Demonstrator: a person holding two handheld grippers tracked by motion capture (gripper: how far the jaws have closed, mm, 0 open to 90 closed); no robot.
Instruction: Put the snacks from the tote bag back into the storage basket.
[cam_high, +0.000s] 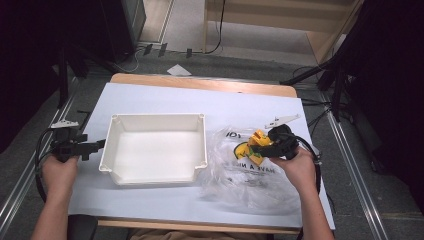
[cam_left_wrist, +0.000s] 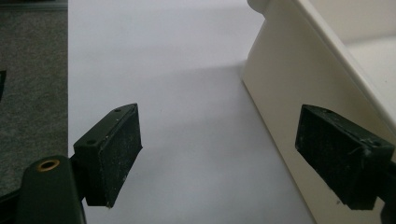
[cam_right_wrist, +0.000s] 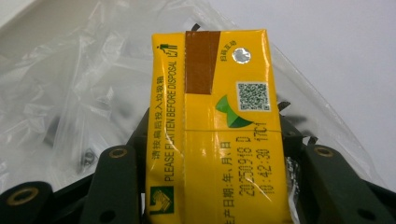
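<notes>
A yellow drink carton with a brown stripe, a QR code and printed text stands between the jaws of my right gripper, which is shut on it. In the high view the carton is held just above a crumpled clear plastic bag on the right of the table. A white plastic bin sits at the table's middle, empty inside. My left gripper is open at the bin's left wall, and the wall lies close to its right pad.
White paper covers the wooden table. The plastic bag spreads beneath and left of the carton, with black print on it. Dark stands and cables flank the table on both sides. Bare paper lies left of the bin.
</notes>
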